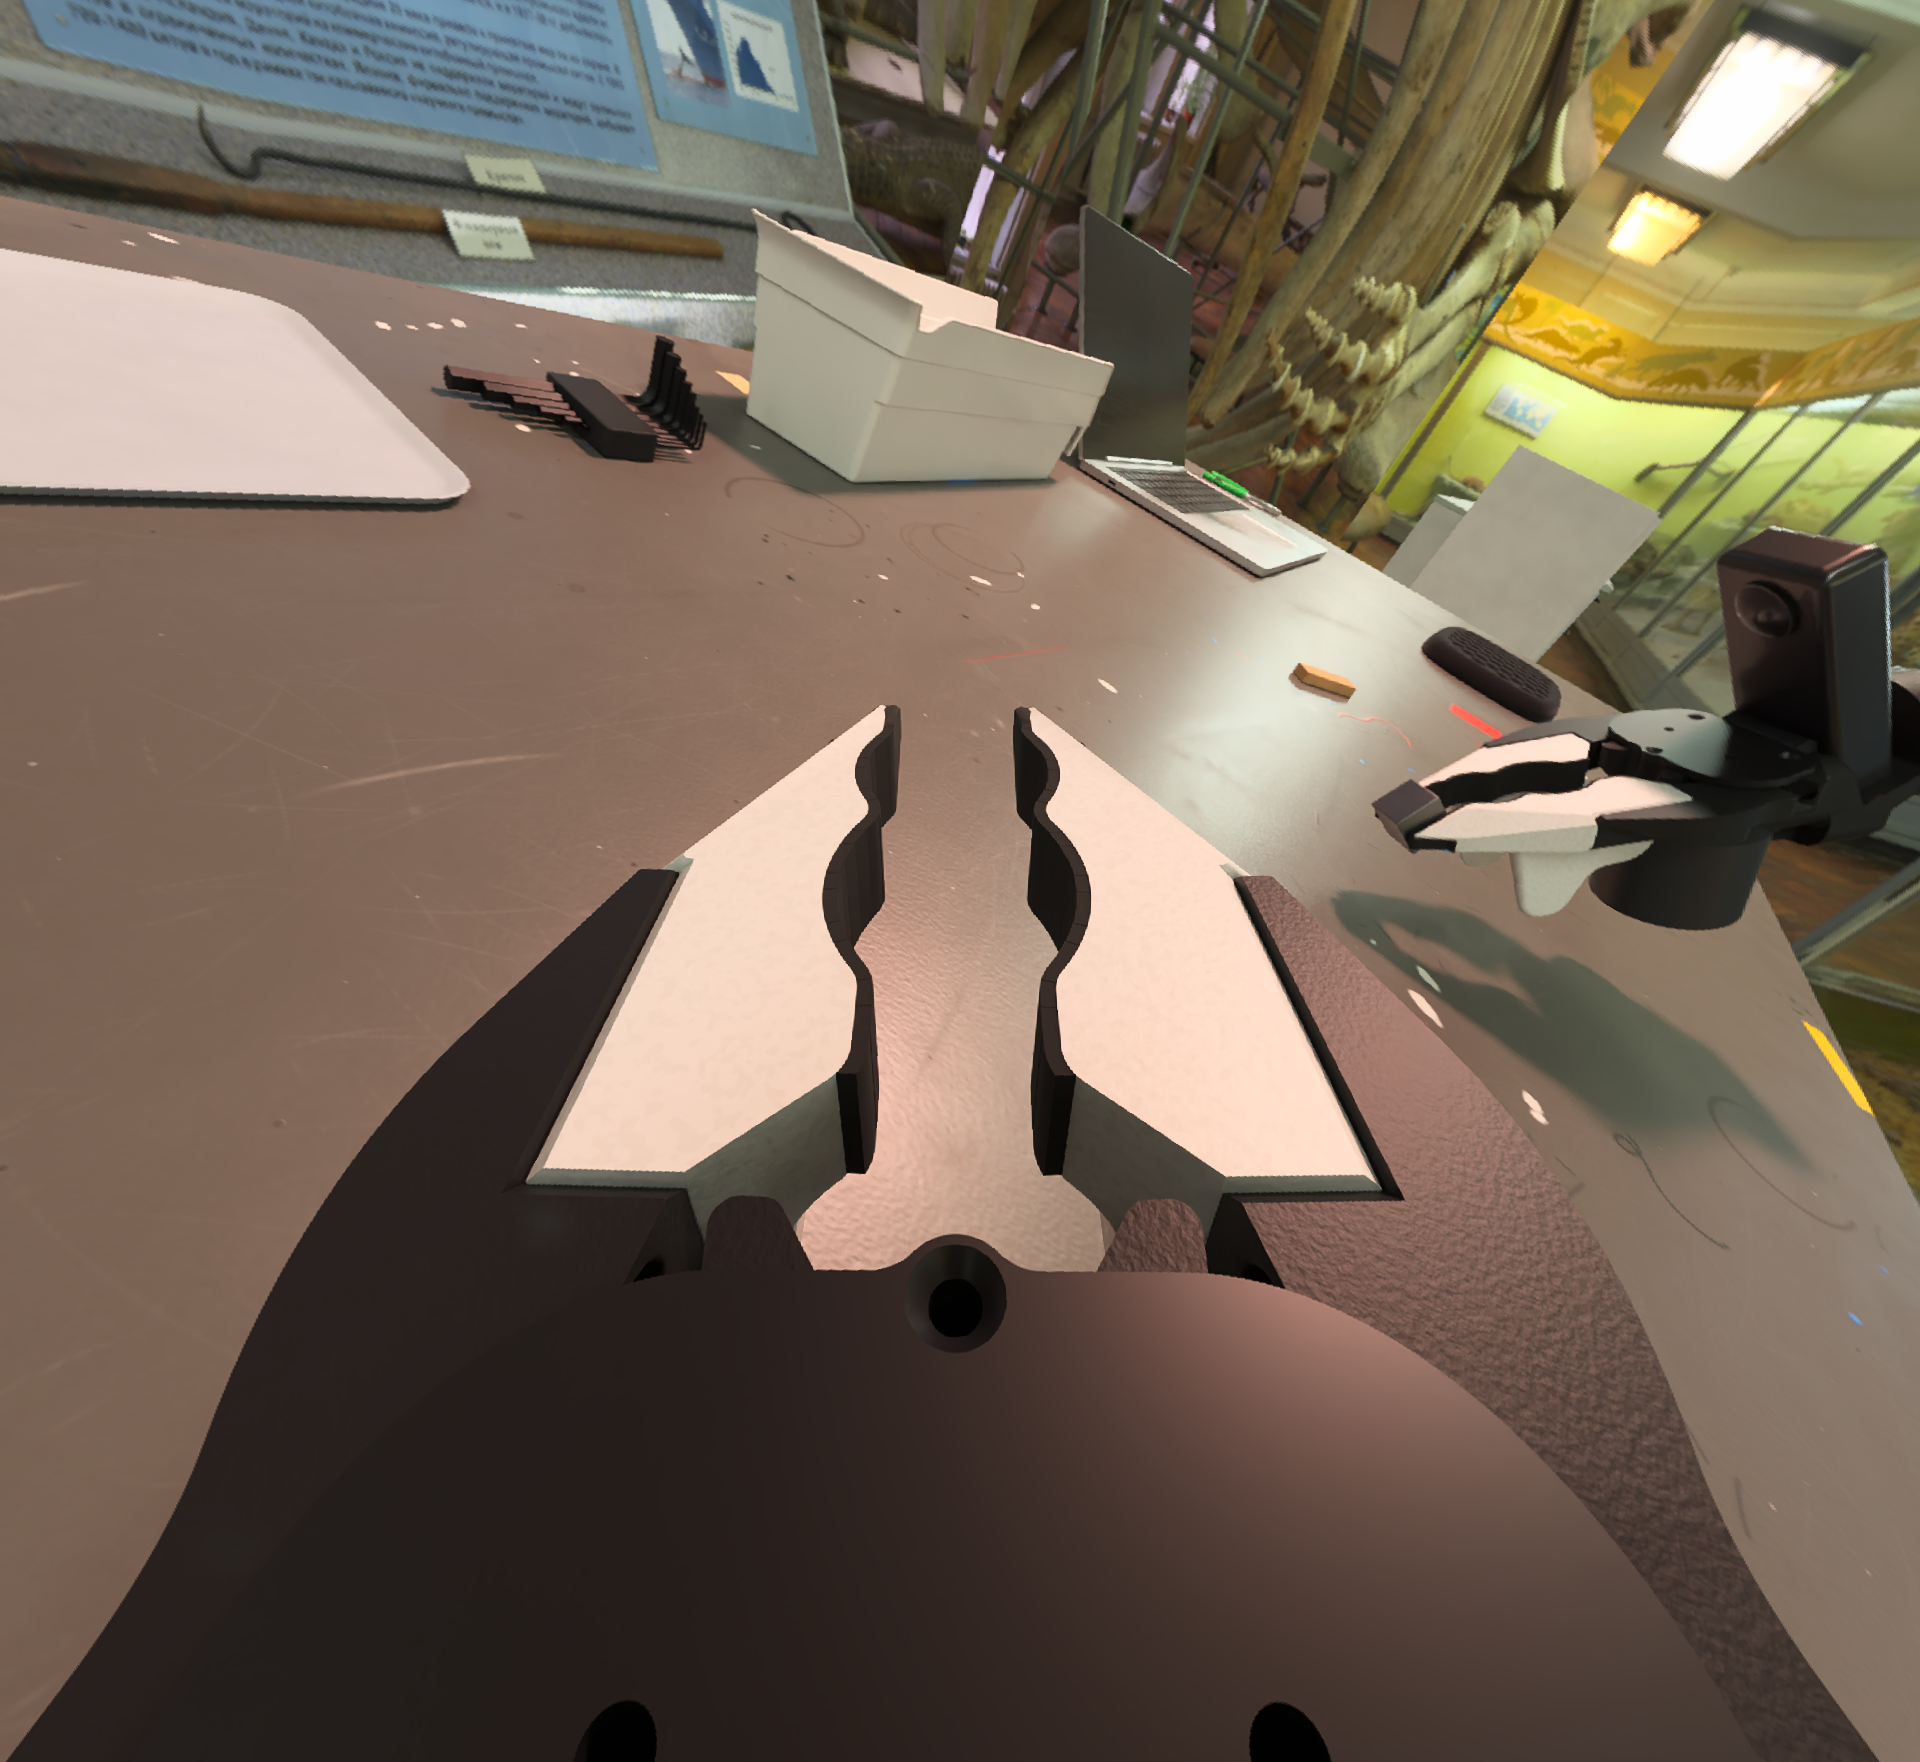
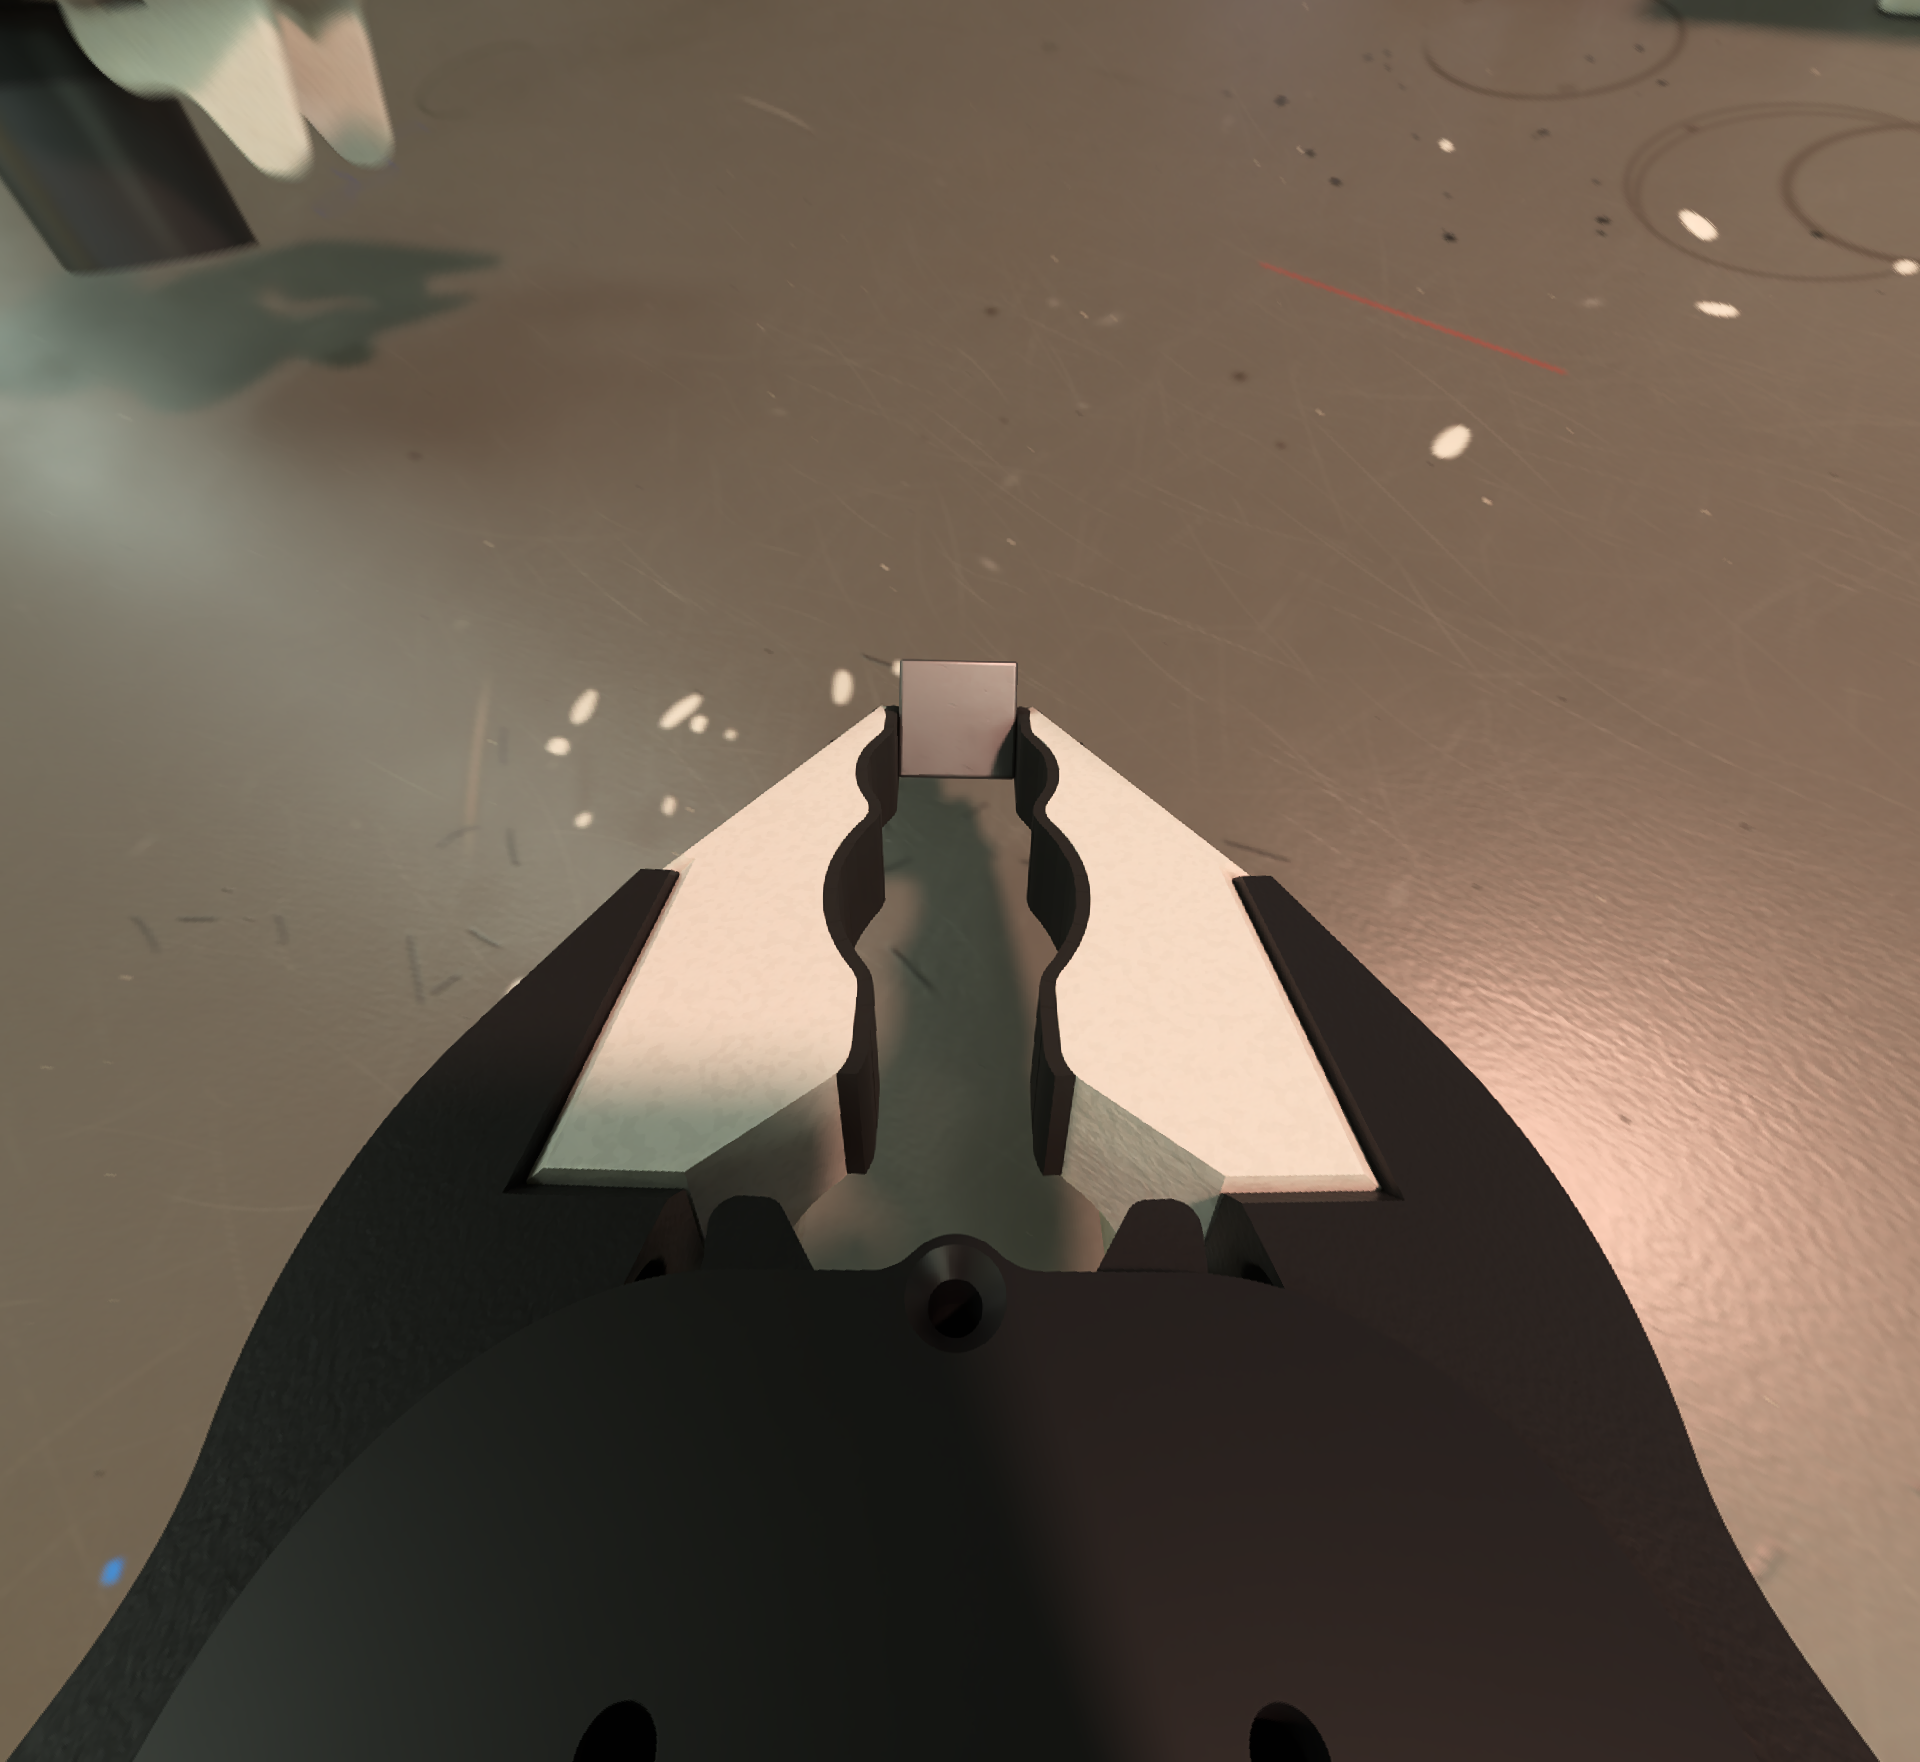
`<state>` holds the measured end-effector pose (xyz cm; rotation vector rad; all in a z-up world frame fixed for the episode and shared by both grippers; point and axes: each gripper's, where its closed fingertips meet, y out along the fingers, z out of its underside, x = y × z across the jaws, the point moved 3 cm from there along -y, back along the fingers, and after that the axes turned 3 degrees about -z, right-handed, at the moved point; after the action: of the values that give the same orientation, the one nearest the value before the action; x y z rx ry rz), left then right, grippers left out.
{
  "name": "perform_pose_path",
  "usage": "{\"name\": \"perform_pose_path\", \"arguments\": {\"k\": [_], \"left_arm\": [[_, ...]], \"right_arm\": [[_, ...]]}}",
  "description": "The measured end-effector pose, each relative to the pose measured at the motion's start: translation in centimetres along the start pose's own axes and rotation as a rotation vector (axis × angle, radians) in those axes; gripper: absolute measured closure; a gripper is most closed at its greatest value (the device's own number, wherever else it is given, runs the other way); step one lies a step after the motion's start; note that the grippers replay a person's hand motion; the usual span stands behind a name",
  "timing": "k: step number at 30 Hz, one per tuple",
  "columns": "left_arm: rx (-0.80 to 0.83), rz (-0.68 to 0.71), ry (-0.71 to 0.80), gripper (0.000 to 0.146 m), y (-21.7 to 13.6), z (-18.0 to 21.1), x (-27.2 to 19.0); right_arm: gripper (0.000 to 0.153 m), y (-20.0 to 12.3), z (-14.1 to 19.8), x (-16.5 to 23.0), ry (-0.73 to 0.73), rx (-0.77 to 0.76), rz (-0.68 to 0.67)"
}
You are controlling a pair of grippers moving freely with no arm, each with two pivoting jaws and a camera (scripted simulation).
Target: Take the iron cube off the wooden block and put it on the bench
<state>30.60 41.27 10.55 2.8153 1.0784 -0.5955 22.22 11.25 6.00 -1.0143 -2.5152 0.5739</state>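
The iron cube (image 2: 957, 718) is a small grey block pinched between the tips of my right gripper (image 2: 957, 744), which is shut on it. In the left wrist view the right gripper (image 1: 1405, 813) hovers above the brown bench (image 1: 520, 725) near its right edge, with the cube (image 1: 1397, 803) dark at its tips. The wooden block (image 1: 1325, 679), small and tan, lies on the bench beyond it, with nothing on top. My left gripper (image 1: 956, 736) is open and empty above the bench middle; it also shows in the right wrist view (image 2: 301, 123) at the upper left.
A white mat (image 1: 187, 382) lies far left, a black hex key set (image 1: 592, 403) beside it, then a white bin (image 1: 914, 372) and an open laptop (image 1: 1205, 497). A black oval pad (image 1: 1491, 671) lies near the bench's right edge (image 1: 1766, 933).
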Motion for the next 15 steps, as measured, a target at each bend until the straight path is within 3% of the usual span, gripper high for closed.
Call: {"name": "perform_pose_path", "arguments": {"k": [8,15], "left_arm": [[0.075,0.045,0.059,0.124,-1.5,2.0,-2.1],[0.181,0.082,0.054,0.123,-0.9,3.1,-2.4]], "right_arm": [[0.131,0.8,-1.1,1.4,-0.088,-0.051,0.032],[0.131,1.0,-1.1,1.3,-0.107,0.000,0.041]]}}
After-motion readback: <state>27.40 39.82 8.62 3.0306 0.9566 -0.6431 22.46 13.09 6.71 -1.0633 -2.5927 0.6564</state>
